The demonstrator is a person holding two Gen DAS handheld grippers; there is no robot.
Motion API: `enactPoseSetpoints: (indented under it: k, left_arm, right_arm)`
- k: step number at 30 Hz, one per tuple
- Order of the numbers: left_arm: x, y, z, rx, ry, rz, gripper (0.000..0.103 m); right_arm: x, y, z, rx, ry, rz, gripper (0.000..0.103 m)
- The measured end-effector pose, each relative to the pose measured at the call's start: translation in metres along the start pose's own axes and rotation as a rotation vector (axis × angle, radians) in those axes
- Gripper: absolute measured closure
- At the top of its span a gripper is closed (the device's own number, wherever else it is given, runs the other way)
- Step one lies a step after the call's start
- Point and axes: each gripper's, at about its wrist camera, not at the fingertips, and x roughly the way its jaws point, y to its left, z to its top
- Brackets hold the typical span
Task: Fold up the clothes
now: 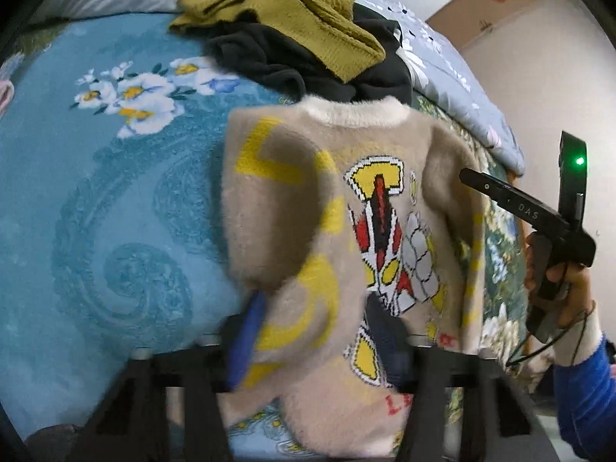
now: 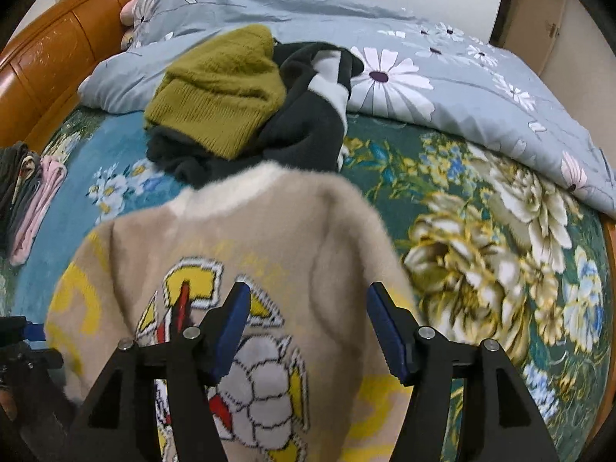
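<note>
Left wrist view: the sweater, a fluffy beige knit with a white collar and a bright cartoon print, lies on the bed with its collar toward the pile of clothes at the far side. Its near part drapes over the left gripper, hiding most of it. One blue finger shows at the sweater's left edge and the other sits dark under the cloth, so the fingers look spread with fabric lying across them; I cannot tell whether they pinch anything. The right gripper shows from the side beside the sweater's right sleeve.

Right wrist view: the right gripper hovers over the sweater, its blue fingers spread wide and holding nothing. The left gripper is only an edge at the lower left.

The knit looks light, thick and very soft; it will likely sag and slump wherever unsupported, and the fuzzy pile should grip the pads well. A hold at a shoulder seam or the hem corners, taking both layers, seems best for a clean fold.
</note>
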Motion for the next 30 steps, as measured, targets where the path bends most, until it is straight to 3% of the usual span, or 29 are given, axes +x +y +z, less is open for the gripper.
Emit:
enactPoseSetpoints:
  k: [4,7,12,16,19,21,26,28,29,30]
  left_arm:
    - [-0.005,0.014,-0.001,-0.048,-0.016,-0.001,0.093]
    - [-0.021,0.023,0.006,-0.024,-0.048,0.083,0.093]
    - [-0.052,0.053,0.029,0.076,-0.071,0.448,0.093]
    - [-0.057,0.097,0.042,0.035,-0.033,0.597,0.093]
    - [-0.043,0.115,0.044,0.065,0.010,0.715,0.089]
    - [-0.032,0.123,0.044,0.080,0.053,0.859,0.090]
    - [-0.057,0.125,0.047,-0.023,-0.043,0.824,0.090]
    - [-0.074,0.112,0.048,-0.098,-0.141,0.726,0.088]
    - [-0.077,0.105,0.049,-0.129,-0.182,0.669,0.082]
    - [-0.079,0.093,0.048,-0.164,-0.229,0.563,0.071]
  right_arm:
    - [-0.005,0.002,-0.004,0.045,-0.005,0.021,0.039]
    - [-0.009,0.003,-0.006,0.044,-0.007,0.020,0.039]
    - [-0.012,-0.004,-0.013,0.038,0.000,0.005,0.039]
    - [-0.011,-0.013,-0.021,0.057,0.015,0.002,0.039]
    - [-0.008,-0.017,-0.030,0.058,0.045,0.005,0.039]
    - [-0.007,-0.019,-0.038,0.047,0.063,0.002,0.039]
    - [0.001,-0.018,-0.072,-0.011,0.141,-0.039,0.039]
    - [0.004,-0.017,-0.086,-0.034,0.172,-0.056,0.039]
    - [0.006,-0.017,-0.093,-0.046,0.188,-0.064,0.039]
    - [0.007,-0.017,-0.100,-0.058,0.203,-0.072,0.039]
